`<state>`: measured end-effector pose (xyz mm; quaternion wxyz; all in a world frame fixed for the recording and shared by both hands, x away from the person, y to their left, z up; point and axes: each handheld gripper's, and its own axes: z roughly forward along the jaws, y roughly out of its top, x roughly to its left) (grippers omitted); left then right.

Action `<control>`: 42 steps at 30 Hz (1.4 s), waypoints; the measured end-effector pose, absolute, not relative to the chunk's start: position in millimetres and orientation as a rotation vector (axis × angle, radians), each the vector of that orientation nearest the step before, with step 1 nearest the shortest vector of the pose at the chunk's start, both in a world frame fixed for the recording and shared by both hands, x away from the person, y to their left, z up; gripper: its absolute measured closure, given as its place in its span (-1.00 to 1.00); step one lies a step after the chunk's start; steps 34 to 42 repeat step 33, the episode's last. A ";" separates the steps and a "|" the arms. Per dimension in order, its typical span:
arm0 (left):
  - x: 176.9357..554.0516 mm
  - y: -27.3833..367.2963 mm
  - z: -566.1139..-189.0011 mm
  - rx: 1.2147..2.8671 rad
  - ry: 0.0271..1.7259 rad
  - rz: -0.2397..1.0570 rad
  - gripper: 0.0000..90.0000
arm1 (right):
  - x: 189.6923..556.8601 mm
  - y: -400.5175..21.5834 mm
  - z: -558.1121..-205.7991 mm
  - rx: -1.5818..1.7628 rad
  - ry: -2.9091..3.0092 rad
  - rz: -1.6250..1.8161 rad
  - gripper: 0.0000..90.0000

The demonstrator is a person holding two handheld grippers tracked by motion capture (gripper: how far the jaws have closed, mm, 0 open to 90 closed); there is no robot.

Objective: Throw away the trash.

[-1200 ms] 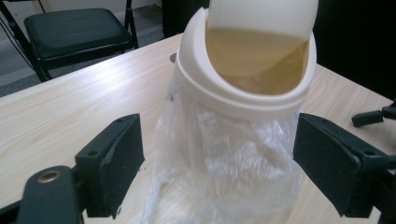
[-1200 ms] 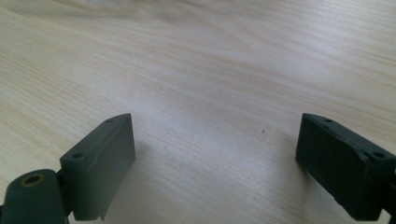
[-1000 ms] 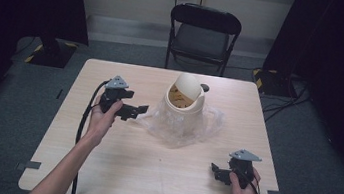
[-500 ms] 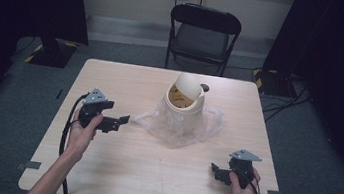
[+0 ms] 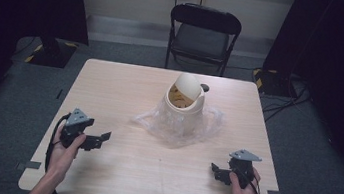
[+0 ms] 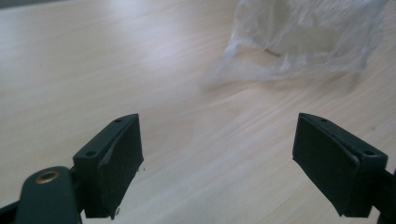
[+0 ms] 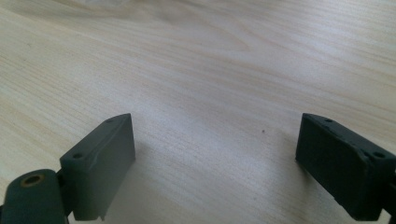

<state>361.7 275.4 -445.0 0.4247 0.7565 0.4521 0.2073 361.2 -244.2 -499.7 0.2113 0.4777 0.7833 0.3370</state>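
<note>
A cream-coloured bin with a swing lid (image 5: 186, 98) stands upright near the middle of the wooden table (image 5: 126, 86). A crumpled clear plastic bag (image 5: 176, 125) spreads around its base and toward the front. My left gripper (image 5: 101, 139) is low over the table's front left, open, its jaws pointing right toward the bag, nothing between them. In the left gripper view the plastic bag (image 6: 303, 37) lies ahead of the open left gripper (image 6: 217, 163). My right gripper (image 5: 215, 172) rests at the front right, open and empty. The right gripper (image 7: 215, 163) faces bare wood in its own view.
A black folding chair (image 5: 203, 35) stands behind the table's far edge. Bare wood lies between the two grippers and along the left side. Cables trail from each gripper toward the front edge.
My left gripper has moved away from the bag, toward the front left of the table and lower. The right gripper has stayed where it was.
</note>
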 end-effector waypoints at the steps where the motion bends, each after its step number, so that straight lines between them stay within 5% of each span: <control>1: 360.1 279.5 -449.8 1.893 1.151 0.513 -0.65 | 361.3 -244.2 -499.7 1.327 2.176 0.937 -0.76; 22: 346.5 309.7 -500.5 2.003 1.293 0.630 -0.65 | 361.2 -244.1 -499.7 1.328 2.176 0.936 -0.76; 42: 352.1 314.2 -502.3 1.985 1.339 0.578 -0.77 | 361.2 -244.2 -499.7 1.327 2.176 0.937 -0.76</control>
